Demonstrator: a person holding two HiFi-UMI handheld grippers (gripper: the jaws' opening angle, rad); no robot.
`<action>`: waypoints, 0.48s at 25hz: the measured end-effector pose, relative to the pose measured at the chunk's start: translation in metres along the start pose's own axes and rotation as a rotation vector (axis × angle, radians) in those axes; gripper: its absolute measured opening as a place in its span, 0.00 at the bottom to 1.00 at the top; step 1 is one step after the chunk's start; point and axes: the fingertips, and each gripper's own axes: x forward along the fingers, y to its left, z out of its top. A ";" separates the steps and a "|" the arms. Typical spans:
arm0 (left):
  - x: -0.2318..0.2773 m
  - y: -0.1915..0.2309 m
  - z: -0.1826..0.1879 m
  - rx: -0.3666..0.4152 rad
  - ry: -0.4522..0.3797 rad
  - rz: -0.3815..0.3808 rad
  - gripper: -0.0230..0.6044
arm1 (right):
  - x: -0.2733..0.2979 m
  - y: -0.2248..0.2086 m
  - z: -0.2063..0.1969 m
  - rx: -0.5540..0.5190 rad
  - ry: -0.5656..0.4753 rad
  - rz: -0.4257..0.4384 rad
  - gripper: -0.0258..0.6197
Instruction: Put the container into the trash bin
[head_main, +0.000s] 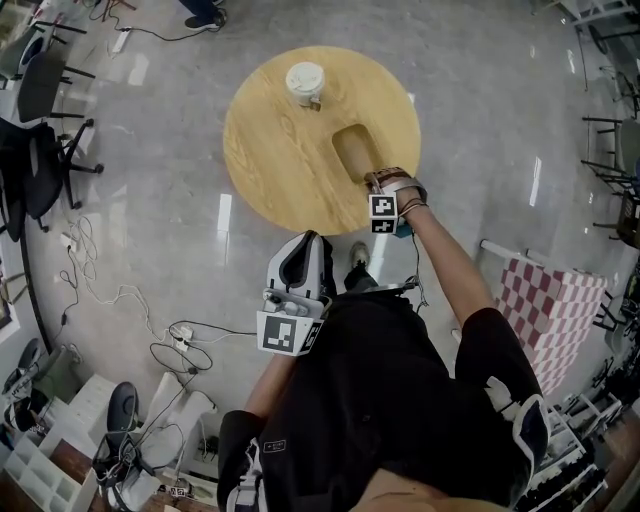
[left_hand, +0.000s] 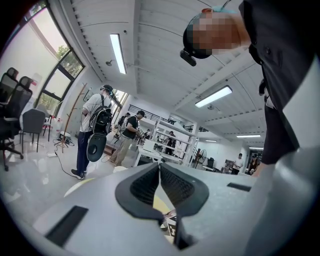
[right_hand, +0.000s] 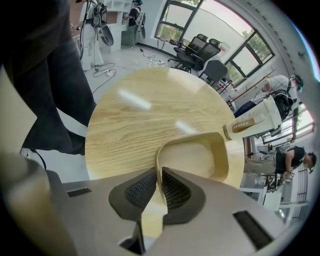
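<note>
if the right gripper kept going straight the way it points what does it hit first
The right gripper is shut on the wall of the shallow tan container and points steeply down, so it would likely drive into the round light-wood table right under it.

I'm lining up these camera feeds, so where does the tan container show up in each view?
Head view: container upper middle, on the round wooden table.
Left gripper view: not in it.
Right gripper view: container lower centre, its rim pinched by the right gripper.
Shared landmark: that table, seen in the head and right gripper views.
</note>
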 end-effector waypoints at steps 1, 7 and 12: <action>0.001 0.003 0.000 -0.001 0.001 -0.002 0.07 | 0.000 -0.001 0.002 0.000 0.000 -0.004 0.12; 0.006 0.012 0.009 -0.006 -0.001 -0.034 0.07 | -0.009 -0.002 0.012 0.023 -0.005 -0.012 0.10; 0.008 -0.003 0.001 -0.008 0.010 -0.078 0.07 | -0.027 0.011 0.008 0.085 -0.014 -0.032 0.10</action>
